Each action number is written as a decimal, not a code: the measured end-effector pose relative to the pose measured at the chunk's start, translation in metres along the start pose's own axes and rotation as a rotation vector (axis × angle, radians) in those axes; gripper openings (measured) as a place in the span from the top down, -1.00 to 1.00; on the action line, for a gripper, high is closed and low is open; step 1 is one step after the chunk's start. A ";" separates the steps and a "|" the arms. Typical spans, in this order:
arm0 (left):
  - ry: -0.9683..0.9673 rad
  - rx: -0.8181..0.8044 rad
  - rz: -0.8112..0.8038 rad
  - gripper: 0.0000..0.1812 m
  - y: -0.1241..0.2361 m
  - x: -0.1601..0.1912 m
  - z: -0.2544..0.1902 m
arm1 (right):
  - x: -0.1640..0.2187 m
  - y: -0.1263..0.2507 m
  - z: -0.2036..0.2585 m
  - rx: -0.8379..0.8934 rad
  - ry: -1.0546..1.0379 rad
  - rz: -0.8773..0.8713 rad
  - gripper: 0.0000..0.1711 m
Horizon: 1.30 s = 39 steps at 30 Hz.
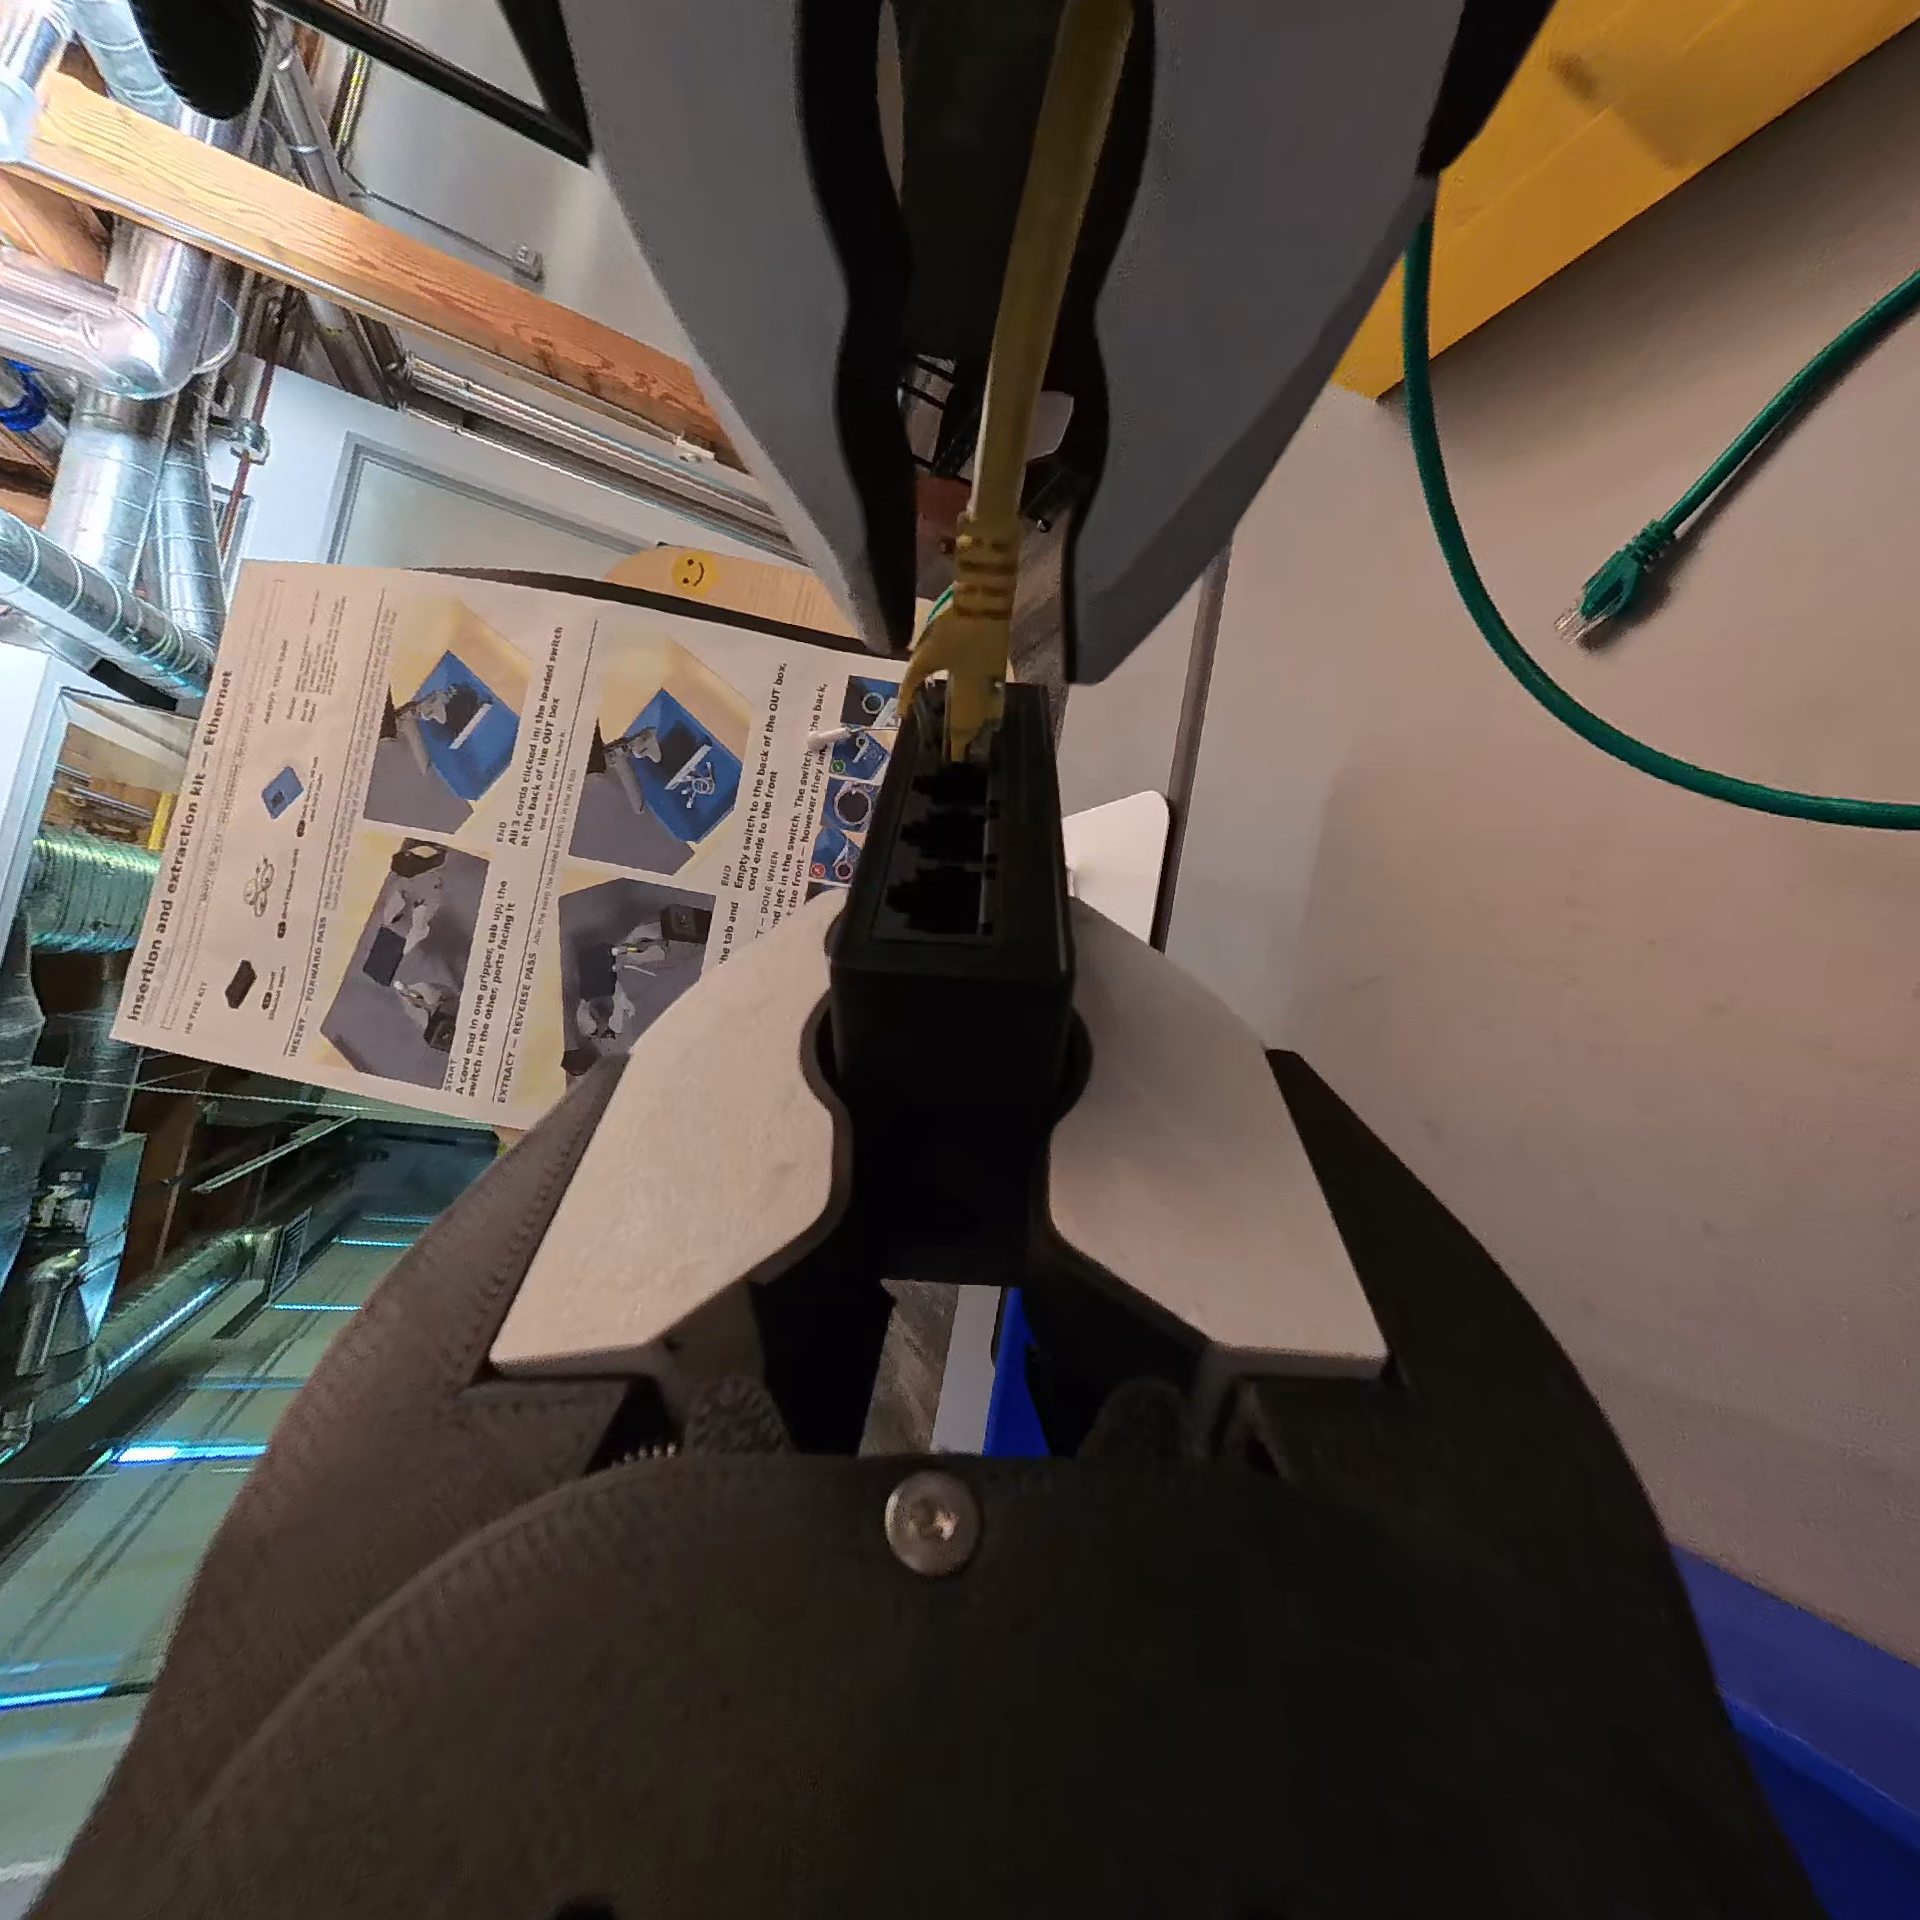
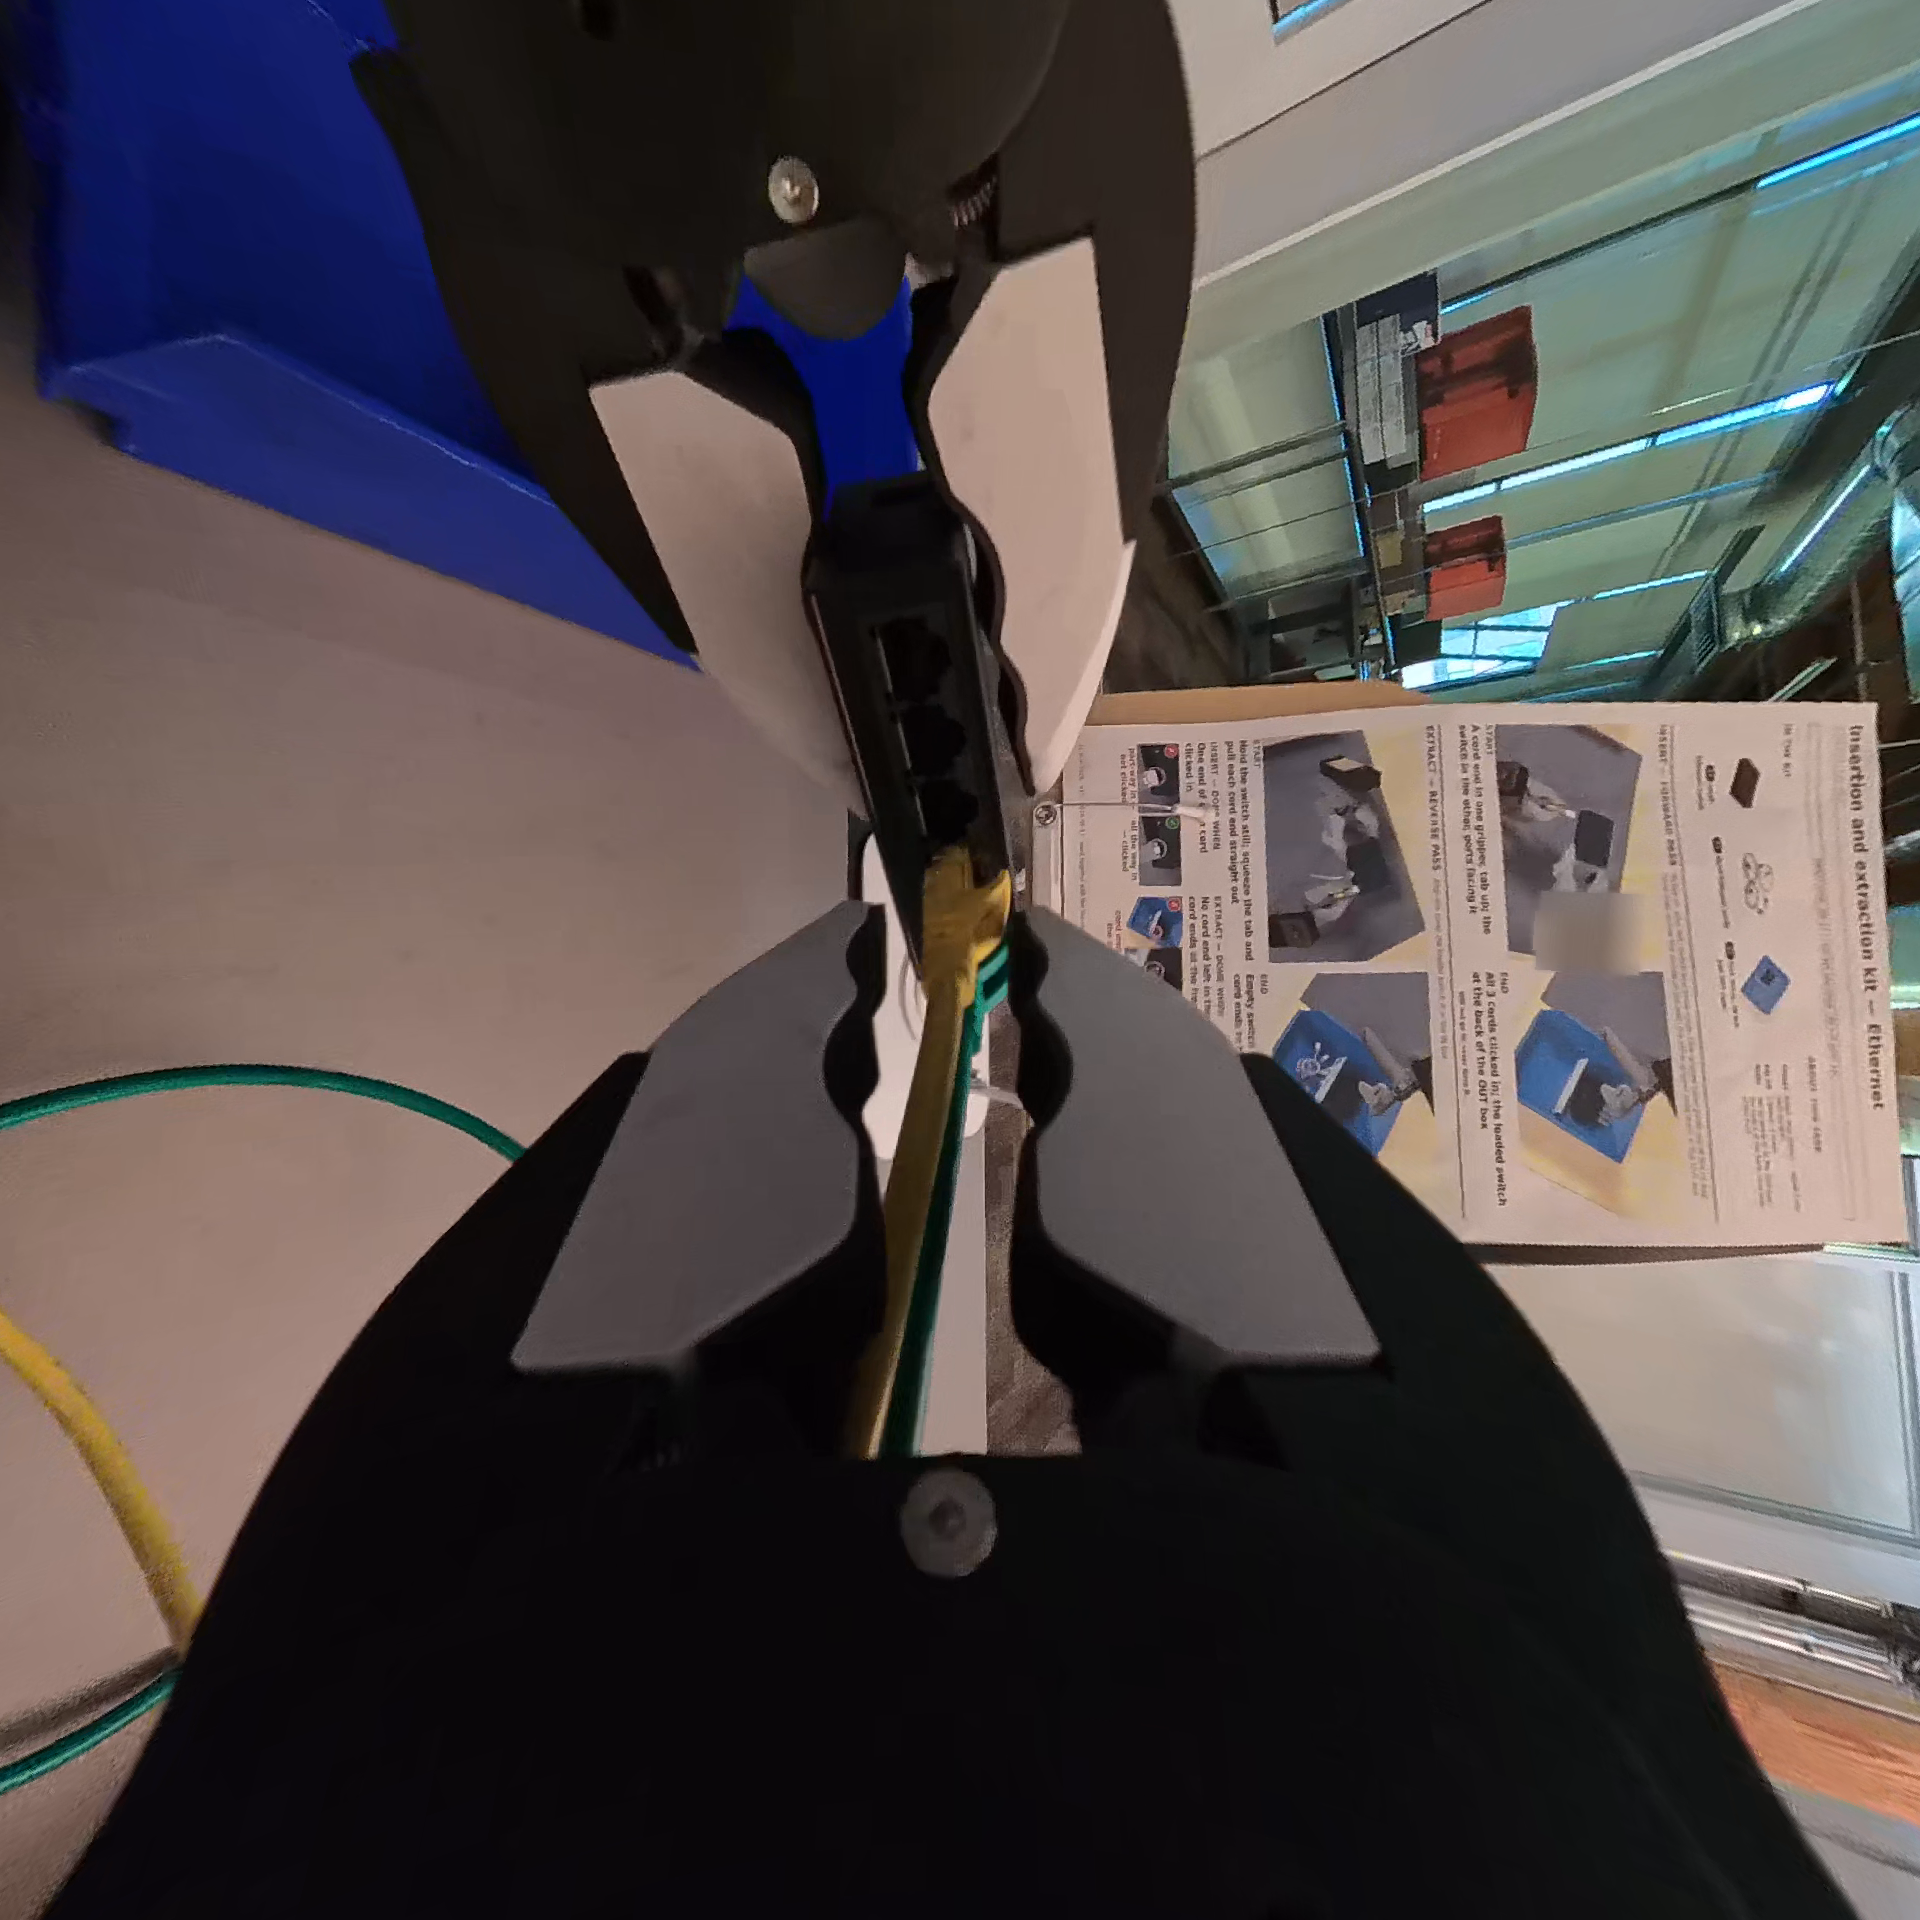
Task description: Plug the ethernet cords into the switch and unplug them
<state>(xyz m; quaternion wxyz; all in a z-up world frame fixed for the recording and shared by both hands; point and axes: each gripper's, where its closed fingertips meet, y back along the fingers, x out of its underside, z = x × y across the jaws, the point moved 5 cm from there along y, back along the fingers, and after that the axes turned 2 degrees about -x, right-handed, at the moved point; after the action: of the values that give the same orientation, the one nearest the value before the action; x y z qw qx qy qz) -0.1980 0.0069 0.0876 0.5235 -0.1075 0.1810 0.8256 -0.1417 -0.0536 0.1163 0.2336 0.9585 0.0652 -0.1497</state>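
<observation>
Each camera sits just behind its own fingers, looking forward along them, and the two face one another at close range. The left wrist view looks along the white-padded left gripper (image 1: pixel 951 935) toward the grey-padded right gripper (image 1: pixel 977 644) opposite. The right wrist view reverses this. Both are rolled sideways and share the black switch (image 1: pixel 961 883) and the printed instruction sheet (image 1: pixel 447 831) — nearly filling each frame's centre.

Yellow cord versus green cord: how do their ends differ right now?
The yellow cord is seated in an end port of the switch; the green cord has its plug loose on the table. The yellow cord runs between the open fingers of the right claw; the green plug lies clear of both claws. The left claw holds the switch. Both are ethernet cords with booted plugs.
</observation>
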 end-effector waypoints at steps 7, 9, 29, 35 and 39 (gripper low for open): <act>0.014 0.013 -0.019 0.68 0.001 -0.002 0.000 | -0.003 -0.001 -0.003 -0.002 0.060 -0.016 0.81; 0.017 0.019 -0.024 0.68 0.002 -0.002 -0.001 | -0.003 -0.001 -0.003 -0.005 0.079 -0.013 0.81; 0.025 -0.011 -0.137 0.67 0.008 -0.013 0.000 | -0.006 0.009 -0.003 0.004 0.167 -0.019 0.83; 0.008 -0.088 -0.201 0.67 0.009 -0.024 0.002 | -0.008 0.021 -0.004 0.038 0.203 -0.002 0.84; 0.005 -0.137 -0.219 0.66 0.010 -0.032 0.006 | -0.010 0.031 -0.009 0.025 0.241 0.013 0.84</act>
<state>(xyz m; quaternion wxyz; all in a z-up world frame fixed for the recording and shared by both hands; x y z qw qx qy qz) -0.1935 -0.0205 0.1068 0.6014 -0.1642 0.1125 0.7737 -0.1432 -0.0777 0.1403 0.2130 0.9728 0.0848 -0.0329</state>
